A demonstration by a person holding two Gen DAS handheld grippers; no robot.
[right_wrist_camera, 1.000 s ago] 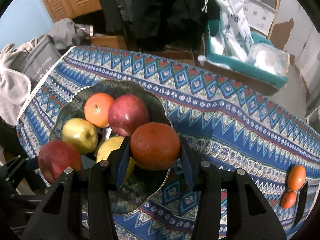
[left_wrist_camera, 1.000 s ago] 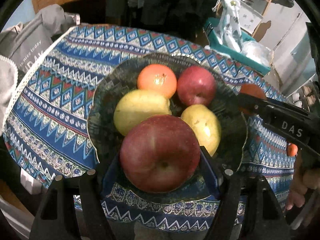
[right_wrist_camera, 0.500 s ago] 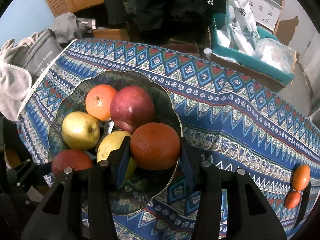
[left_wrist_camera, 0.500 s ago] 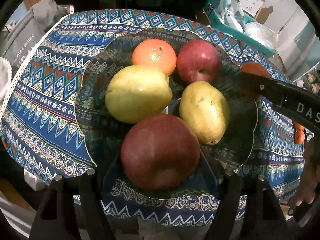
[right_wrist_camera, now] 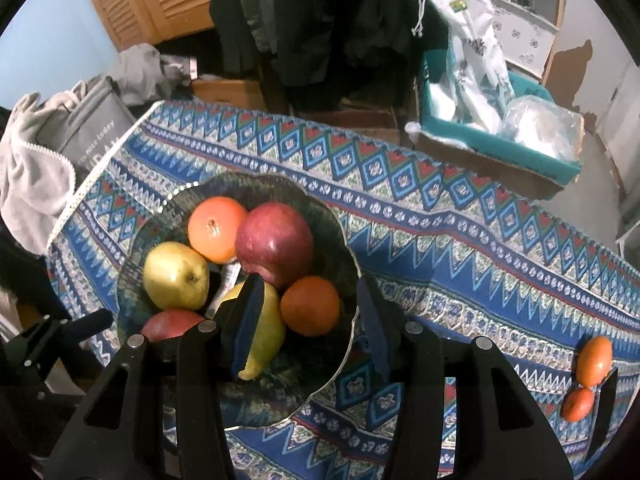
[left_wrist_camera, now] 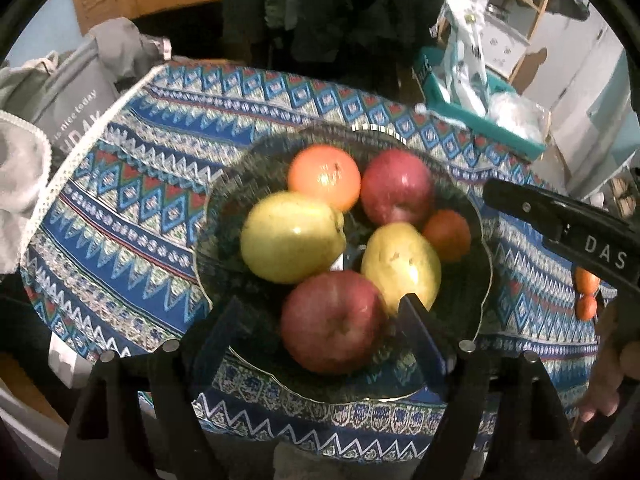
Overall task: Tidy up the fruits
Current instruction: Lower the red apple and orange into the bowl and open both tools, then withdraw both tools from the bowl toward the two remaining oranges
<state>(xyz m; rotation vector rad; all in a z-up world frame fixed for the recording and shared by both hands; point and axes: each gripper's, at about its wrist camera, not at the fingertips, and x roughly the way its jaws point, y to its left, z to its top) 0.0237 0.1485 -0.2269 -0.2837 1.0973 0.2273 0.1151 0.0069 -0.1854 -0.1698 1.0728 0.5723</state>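
Mid-placement, by the look of it: both grippers, left and right, spread wide and gripping nothing, red apple and dark orange resting low in the bowl; next, probably, fetching the two small oranges at lower right.

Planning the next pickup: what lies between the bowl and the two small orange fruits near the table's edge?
Only bare patterned tablecloth; nothing sits between the bowl and the two small orange fruits. The right wrist view shows it.
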